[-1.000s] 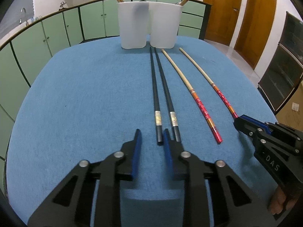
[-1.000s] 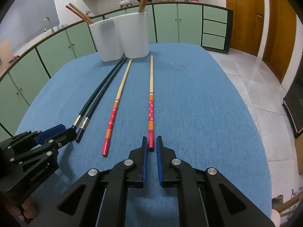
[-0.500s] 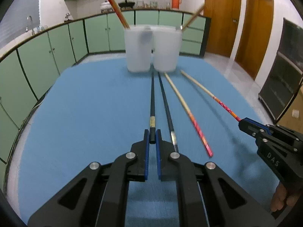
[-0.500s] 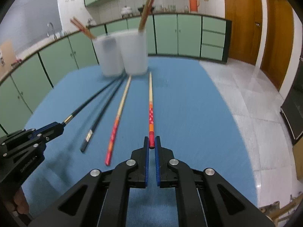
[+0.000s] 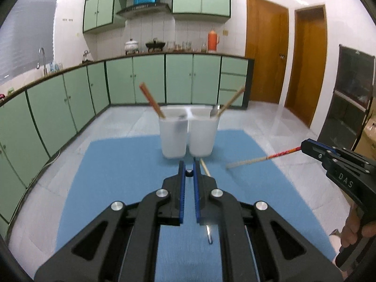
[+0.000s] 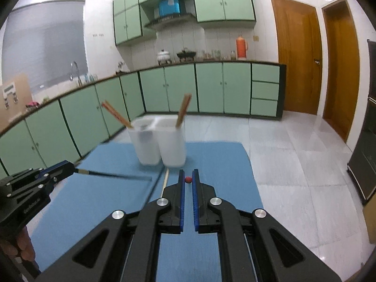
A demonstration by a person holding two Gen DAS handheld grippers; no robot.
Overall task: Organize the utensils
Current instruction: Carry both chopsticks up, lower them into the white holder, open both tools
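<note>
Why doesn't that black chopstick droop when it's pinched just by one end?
It is probably stiff: held only at its end by the left gripper, the black chopstick juts out straight, with no visible sag. It looks thin, so likely light. Its smooth, narrow shaft might swivel or slip between the pads, since the grip is so far from its middle.

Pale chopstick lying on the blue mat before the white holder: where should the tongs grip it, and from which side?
Probably mid-shaft, from above, tongs straddling it crosswise. The pale chopstick lies flat on the blue mat, pointing at the white holder, its far tip close to the base, leaving little room there. The right tongs hide its near end.
</note>
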